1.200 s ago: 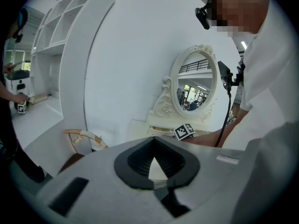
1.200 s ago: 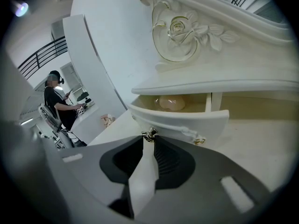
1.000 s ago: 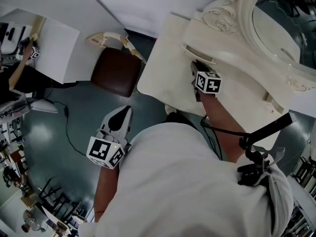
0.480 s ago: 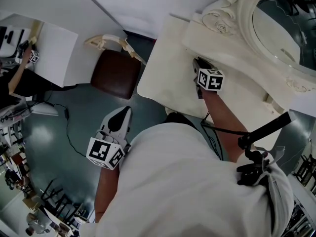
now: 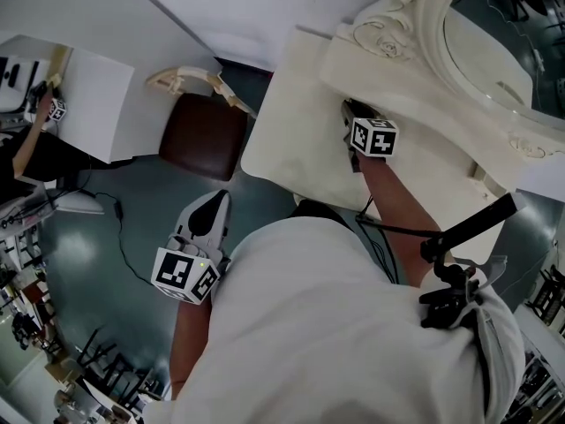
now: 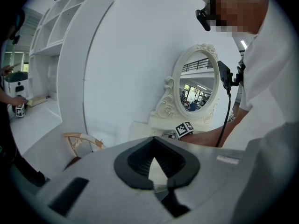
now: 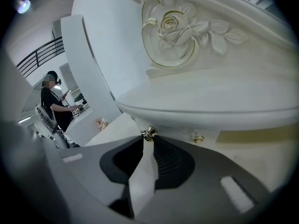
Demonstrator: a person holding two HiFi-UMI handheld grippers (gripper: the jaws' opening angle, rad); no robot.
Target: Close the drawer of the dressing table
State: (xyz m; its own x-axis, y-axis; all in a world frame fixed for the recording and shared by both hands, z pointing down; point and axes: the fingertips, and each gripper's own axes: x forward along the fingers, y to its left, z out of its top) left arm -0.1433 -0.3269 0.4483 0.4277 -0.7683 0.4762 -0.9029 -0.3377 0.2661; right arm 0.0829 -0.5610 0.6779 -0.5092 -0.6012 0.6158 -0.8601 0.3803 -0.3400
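We are holding the right gripper at the small drawer on top of the dressing table, its jaws narrowly apart and pinching the drawer's brass knob at their tips. The drawer front is sitting tucked under the carved mirror base. We are keeping the left gripper off to the side, jaws together, gripping nothing

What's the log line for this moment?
right gripper: shut on drawer knob | left gripper: shut, empty, away from dressing table | drawer: looks pushed in
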